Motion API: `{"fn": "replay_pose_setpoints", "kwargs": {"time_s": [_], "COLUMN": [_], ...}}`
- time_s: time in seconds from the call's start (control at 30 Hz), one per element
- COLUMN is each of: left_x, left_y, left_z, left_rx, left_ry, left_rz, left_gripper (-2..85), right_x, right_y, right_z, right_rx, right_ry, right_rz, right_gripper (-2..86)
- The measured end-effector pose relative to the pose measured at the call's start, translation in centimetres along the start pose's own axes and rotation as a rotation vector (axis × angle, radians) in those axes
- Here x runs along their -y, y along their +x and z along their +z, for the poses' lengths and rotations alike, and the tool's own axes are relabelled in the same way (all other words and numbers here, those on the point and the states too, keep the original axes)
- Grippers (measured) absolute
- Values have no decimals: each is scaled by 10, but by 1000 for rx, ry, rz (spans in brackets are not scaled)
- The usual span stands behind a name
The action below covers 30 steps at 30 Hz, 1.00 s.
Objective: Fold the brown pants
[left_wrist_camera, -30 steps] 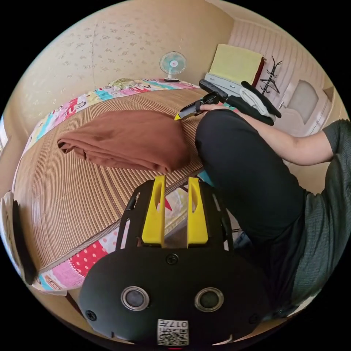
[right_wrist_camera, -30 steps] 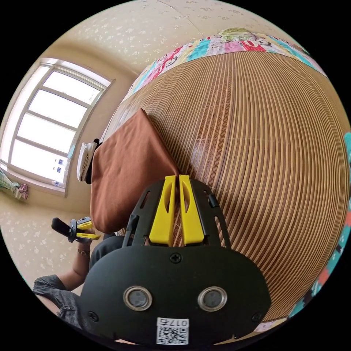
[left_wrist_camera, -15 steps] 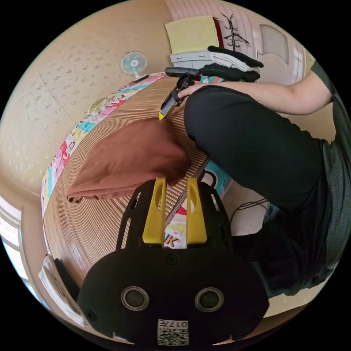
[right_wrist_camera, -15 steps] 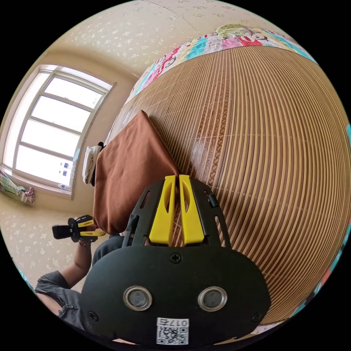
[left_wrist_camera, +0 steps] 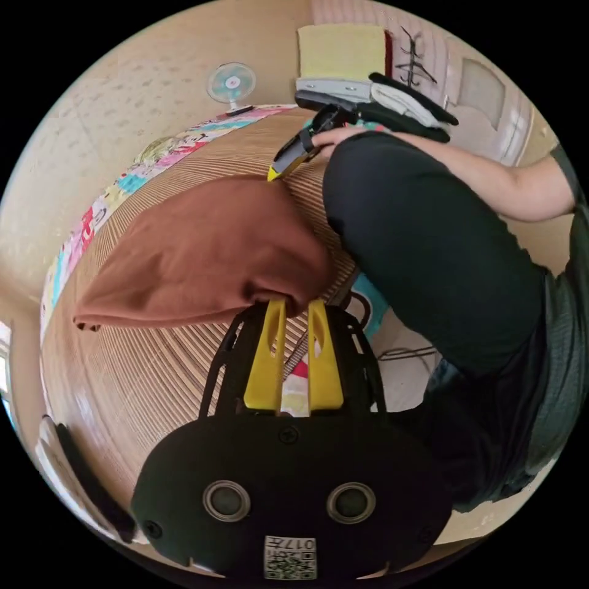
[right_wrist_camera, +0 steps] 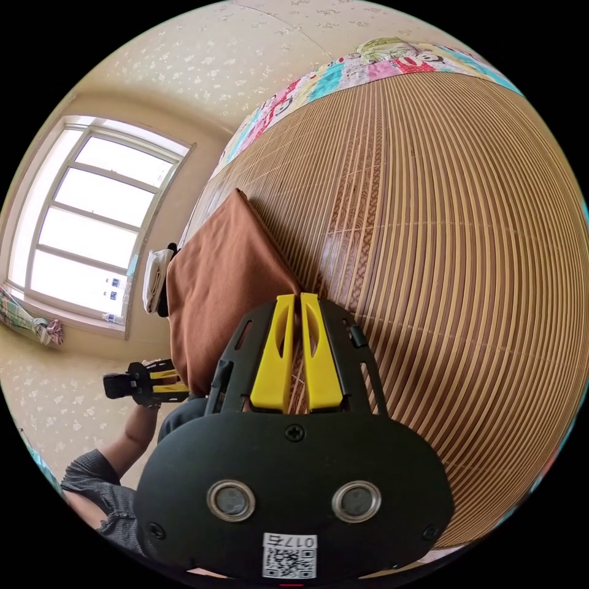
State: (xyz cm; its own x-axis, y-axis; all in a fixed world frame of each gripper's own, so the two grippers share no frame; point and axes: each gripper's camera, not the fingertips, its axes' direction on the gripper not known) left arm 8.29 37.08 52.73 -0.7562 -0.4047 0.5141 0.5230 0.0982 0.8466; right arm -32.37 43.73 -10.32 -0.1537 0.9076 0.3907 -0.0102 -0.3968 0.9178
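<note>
The brown pants (left_wrist_camera: 202,257) lie folded in a thick pad on the woven mat (left_wrist_camera: 153,380) of a bed. My left gripper (left_wrist_camera: 296,302) is open, its yellow jaws narrowed on either side of the pad's near corner, with cloth over the tips. My right gripper (right_wrist_camera: 297,296) is shut with its tips at another corner of the pants (right_wrist_camera: 227,276). In the left gripper view, the right gripper (left_wrist_camera: 274,176) sits in a hand on a knee, tip on the cloth. In the right gripper view, the left gripper (right_wrist_camera: 165,383) meets the pants' lower edge.
A person's black-clad leg (left_wrist_camera: 417,245) sits on the mat's edge beside the pants. Black and white folded clothes (left_wrist_camera: 399,104) are stacked behind it. A fan (left_wrist_camera: 231,83) stands by the wall. A window (right_wrist_camera: 92,202) and a white-and-black item (right_wrist_camera: 156,276) lie past the mat (right_wrist_camera: 442,245).
My left gripper has come in to the pants' near corner and its jaws have narrowed around it. The right gripper has stayed shut at its corner.
</note>
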Motion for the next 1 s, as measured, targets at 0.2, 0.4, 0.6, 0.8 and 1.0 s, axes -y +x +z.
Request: {"fn": "replay_pose_setpoints", "kwargs": {"time_s": [0.2,0.4,0.6,0.8,1.0], "left_x": [-54,-75,-84,-79,-35], "left_y": [-81,-113,-138,-139,-87], "left_z": [-57,-82,-73,-52,-58], "left_rx": [-413,-617,-839,-998,-544], "left_ry": [372,543,572,440,52], "left_rz": [-364,-525,-644,-706,-551], "left_gripper": [26,-5,-10,-10,-9], "right_x": [7,13,18,24,31], "right_y": [-2,-4,-1,2,4], "right_z": [-1,-2,-3,-5,-4], "right_rx": [-17,-33,-24,-27,-36], "right_ry": [2,4,3,-3,-14], "right_rz": [-6,-17,-15,-16,-36], "right_gripper": [25,23,23,23,24]}}
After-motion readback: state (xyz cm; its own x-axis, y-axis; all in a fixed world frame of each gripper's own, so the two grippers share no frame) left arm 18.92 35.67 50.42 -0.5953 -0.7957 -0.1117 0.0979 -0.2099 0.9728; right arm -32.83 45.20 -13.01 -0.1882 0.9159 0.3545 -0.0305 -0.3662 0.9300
